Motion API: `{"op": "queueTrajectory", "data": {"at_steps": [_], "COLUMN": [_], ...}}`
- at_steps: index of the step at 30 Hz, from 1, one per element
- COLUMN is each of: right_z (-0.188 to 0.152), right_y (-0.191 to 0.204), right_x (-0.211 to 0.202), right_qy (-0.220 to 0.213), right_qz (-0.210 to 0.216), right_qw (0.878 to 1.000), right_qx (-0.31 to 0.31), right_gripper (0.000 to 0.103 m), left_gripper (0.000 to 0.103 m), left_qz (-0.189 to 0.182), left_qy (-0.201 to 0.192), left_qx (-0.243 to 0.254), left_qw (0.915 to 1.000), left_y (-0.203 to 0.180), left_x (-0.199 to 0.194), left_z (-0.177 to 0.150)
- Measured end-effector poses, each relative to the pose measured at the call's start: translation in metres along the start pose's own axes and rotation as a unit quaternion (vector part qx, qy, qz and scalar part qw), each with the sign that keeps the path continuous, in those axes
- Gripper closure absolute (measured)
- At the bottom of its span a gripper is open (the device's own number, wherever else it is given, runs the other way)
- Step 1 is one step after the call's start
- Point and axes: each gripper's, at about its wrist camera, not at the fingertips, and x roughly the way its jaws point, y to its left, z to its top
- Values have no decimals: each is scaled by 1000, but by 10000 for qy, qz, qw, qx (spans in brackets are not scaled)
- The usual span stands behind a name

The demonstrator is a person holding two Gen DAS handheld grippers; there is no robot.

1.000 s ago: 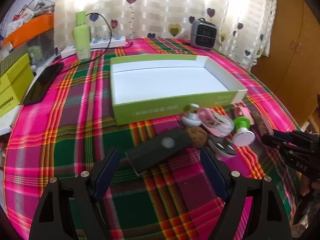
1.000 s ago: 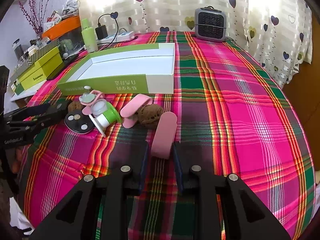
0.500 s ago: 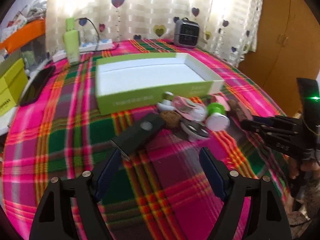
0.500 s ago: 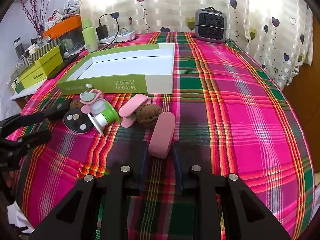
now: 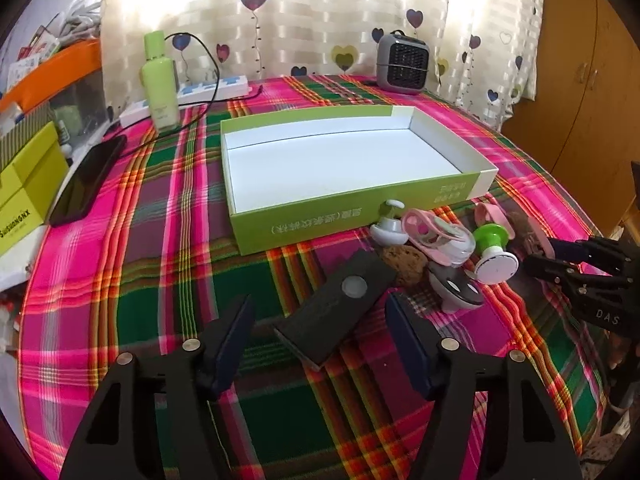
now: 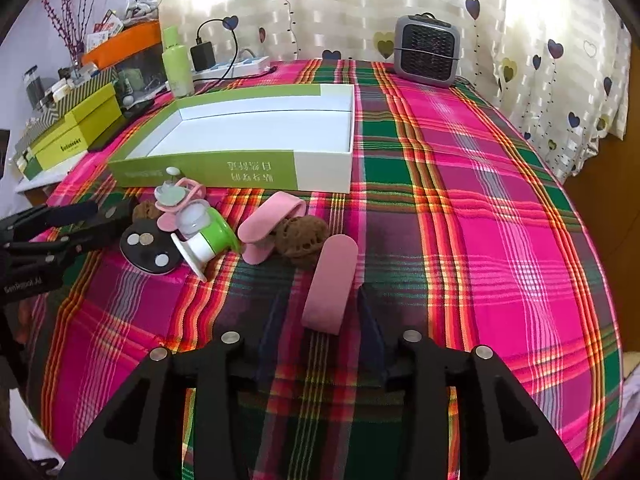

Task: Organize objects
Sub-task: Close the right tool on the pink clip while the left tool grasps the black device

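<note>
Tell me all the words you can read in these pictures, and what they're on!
"DAS": right gripper, white letters on its black body.
"GenRobot.AI": left gripper, small, only roughly readable.
Green and white box: white Chinese characters, upside down, too blurred to read.
Yellow-green box: dark brand word, too blurred to read.

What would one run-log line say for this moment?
left gripper: closing around flat black rectangular block | right gripper: opening off flat pink oval piece | green-and-white cardboard tray: empty

Black left gripper point(image 5: 320, 336) and right gripper point(image 6: 320, 320), silver screws, dark blue pads
</note>
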Motion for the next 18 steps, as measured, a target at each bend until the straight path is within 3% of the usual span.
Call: {"op": "queueTrajectory", "data": {"at_steps": [14, 18], "right_z": [2, 2], "right_y": [-1, -4], "right_x": [2, 1], "right_qy": [16, 0], "right_qz": [-86, -77], "right_qw": [10000, 9999], "right_qx": [-5, 80], "right_gripper": [63, 67], "left_gripper": [60, 74], "left_qz": [-144, -186], "left_qy": [199, 218], "left_qx": [295, 229], "left_qw": [9993, 9993], "left_y": [-12, -13], "left_x": [5, 6], "left_z": [-1, 1]}}
